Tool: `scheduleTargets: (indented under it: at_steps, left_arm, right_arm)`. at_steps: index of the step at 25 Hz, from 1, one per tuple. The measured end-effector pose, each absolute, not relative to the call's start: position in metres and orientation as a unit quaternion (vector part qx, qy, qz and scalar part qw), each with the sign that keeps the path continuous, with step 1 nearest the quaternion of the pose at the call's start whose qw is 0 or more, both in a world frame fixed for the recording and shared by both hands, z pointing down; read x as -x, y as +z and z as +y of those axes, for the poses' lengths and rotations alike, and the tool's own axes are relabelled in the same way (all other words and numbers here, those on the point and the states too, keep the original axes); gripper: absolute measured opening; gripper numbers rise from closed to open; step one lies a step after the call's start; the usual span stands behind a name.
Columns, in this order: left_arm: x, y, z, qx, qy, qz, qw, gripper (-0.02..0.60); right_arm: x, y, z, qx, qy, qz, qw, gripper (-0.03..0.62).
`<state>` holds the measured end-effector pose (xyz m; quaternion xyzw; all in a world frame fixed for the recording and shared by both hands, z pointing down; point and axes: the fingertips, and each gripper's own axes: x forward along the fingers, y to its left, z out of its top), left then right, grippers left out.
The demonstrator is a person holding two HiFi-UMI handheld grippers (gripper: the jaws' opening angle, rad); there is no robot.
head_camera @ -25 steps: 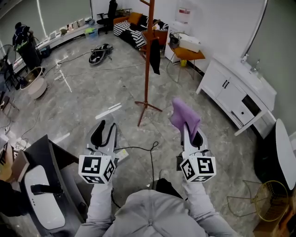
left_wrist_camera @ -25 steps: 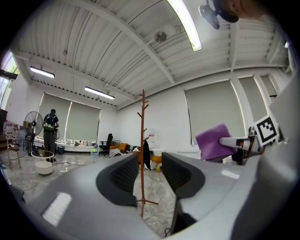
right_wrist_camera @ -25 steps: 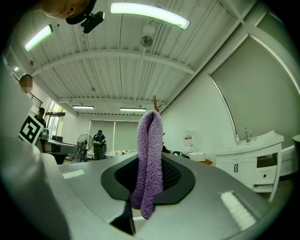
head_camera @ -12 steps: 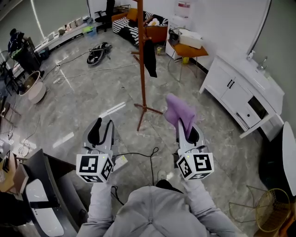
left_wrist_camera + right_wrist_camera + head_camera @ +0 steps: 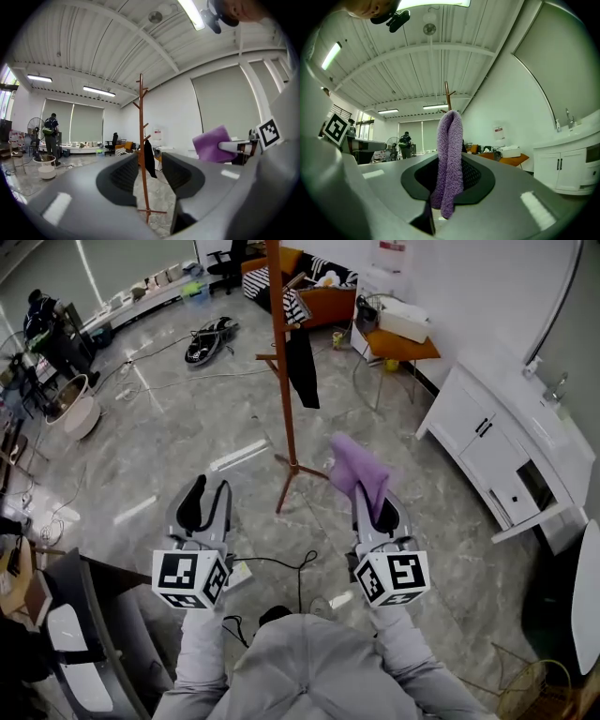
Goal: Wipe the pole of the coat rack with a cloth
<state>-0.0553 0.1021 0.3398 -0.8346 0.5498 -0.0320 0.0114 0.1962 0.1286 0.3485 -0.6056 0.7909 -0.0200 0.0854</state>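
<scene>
Nearest, at 7 o'clock in the head view, the left hand-held gripper (image 5: 206, 498) has its jaws spread with nothing between them. Its own view shows only the distant pole (image 5: 141, 154) through the gap. At 5 o'clock the right hand-held gripper (image 5: 372, 507) is closed on a purple cloth (image 5: 356, 470), pinched in a narrow fold that stands up above the jaws and hangs a little below them (image 5: 449, 159).

A black cable (image 5: 281, 563) loops across the floor (image 5: 169, 456) between the two. The coat rack stands towards 12 o'clock – its orange-brown pole (image 5: 281, 362) is well apart from the cloth, so I judge that wiping has not begun.

Risks from here:
- The grip on the cloth is slim, so dragging it along the pole could pull it free.
- The rack rests on thin splayed feet, so a sideways push might rock or tip it.
- A dark garment (image 5: 302, 367) hangs from a peg beside the pole and could snag.
- The cable lies in the walking path.

The gripper cubes carry only square markers. A wall poster (image 5: 394, 245) at 1 o'clock is too small to read.
</scene>
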Motion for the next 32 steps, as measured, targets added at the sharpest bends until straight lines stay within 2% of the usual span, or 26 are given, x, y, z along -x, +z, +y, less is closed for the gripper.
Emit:
scheduleTargets:
  at_steps: [12,25,32]
  left_arm:
    - [0.047,0.343,0.011,0.831,-0.029,0.556,0.010,0.163]
    - [0.083,0.318,-0.147,0.851,-0.009,0.525,0.022,0.163]
    - [0.103,0.322,-0.211,0.863,-0.005,0.504,0.020,0.163]
  right_arm:
    - [-0.206,0.347,0.035,0.598,-0.014,0.797,0.085,0.057]
    - [-0.173,0.313,-0.104,0.631,0.019,0.771,0.089,0.057]
    - [-0.173,0.285,-0.160,0.673,0.084,0.732,0.064,0.057]
